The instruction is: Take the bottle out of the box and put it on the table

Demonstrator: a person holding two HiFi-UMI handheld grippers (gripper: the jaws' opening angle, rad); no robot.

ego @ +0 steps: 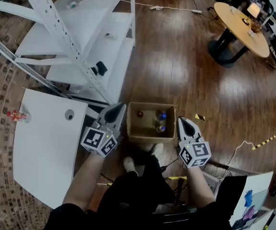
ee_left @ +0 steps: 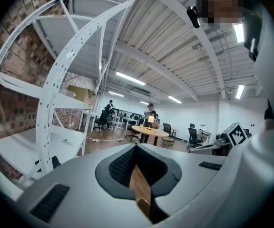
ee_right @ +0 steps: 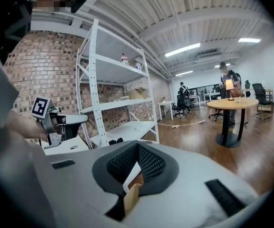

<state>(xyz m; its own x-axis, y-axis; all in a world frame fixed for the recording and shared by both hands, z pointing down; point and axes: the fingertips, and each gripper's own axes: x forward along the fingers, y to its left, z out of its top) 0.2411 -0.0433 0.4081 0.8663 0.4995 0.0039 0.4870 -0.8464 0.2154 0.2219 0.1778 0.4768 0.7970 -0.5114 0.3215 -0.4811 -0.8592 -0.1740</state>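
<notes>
Bright, even light from ceiling strip lights; soft sheen on wooden floor; fisheye-bent, dark-vignetted frame edges.

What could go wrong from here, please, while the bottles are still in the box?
Both the left gripper and right gripper pinch only thin side walls of the cardboard box; a wall could bend or slip, tilting it. The bottles stand loose inside and might topple.
</notes>
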